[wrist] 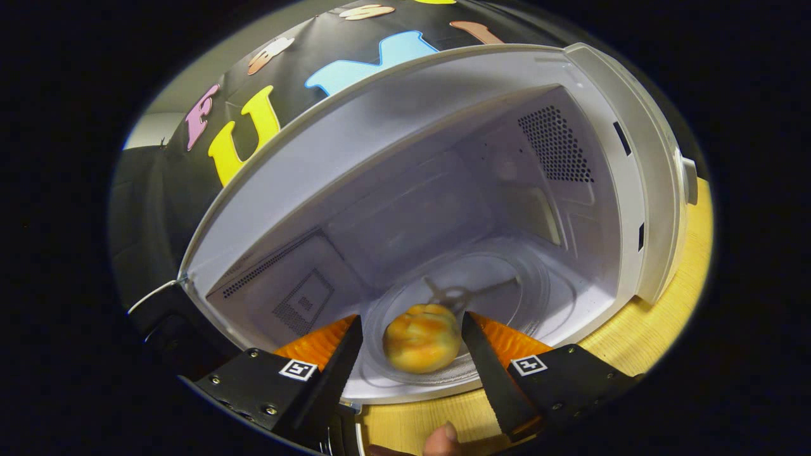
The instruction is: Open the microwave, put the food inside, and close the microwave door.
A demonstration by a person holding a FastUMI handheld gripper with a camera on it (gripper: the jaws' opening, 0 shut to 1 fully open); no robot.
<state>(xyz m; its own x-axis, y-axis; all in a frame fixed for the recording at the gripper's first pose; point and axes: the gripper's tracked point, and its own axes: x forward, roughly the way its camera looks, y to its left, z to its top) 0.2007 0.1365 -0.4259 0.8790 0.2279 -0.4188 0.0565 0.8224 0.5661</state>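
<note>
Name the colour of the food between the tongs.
Yellow-orange food, mottled; gripper view.

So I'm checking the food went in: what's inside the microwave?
A bun lies on the glass plate inside the microwave, between the open tool's fingers. The bun covers the plate beneath it.

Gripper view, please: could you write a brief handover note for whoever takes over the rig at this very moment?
Gripper: open, fingers either side of the food with gaps showing, pressing on nothing.
Food: a round yellow-orange piece lying on the glass turntable inside the microwave, near the front edge.
Microwave: open, standing on the wooden table; its door is swung out beside the left finger.
Done: door opened, food apparently placed inside.
Left: draw the gripper back out of the cavity, then push the door shut.
</note>
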